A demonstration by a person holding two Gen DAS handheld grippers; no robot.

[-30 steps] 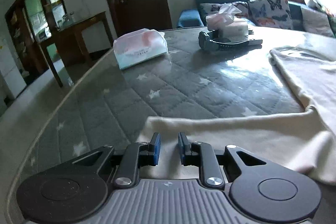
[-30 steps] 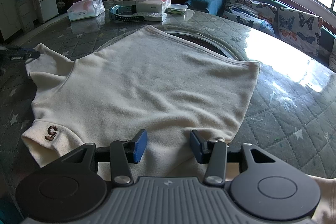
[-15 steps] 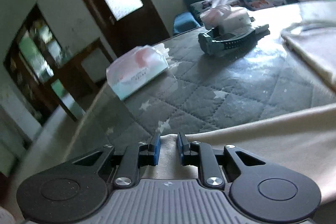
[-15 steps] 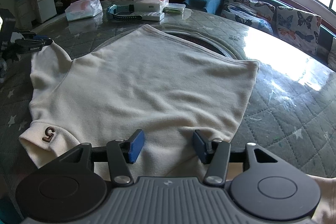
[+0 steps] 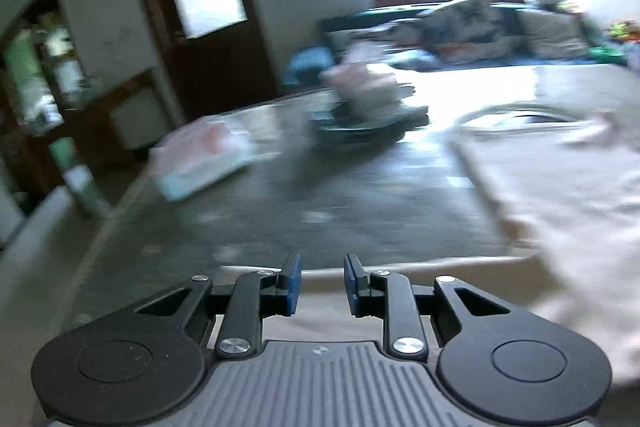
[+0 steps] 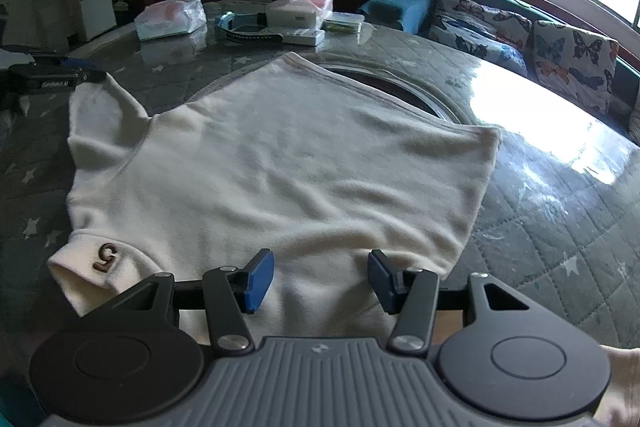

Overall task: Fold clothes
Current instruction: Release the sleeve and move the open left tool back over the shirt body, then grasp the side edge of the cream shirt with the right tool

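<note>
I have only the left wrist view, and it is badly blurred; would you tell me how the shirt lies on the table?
Observer: In the right wrist view the cream shirt is spread flat on the quilted table. One sleeve tip rises to a point by the left gripper.
Operator: Thank you. Is there any mark on it?
Observer: Yes, a brown 5 sits on the cuff of the other sleeve, nearest the right wrist camera.
Operator: And how is the right gripper?
Observer: The right gripper is open over the shirt's near edge, with nothing between its fingers.
</note>
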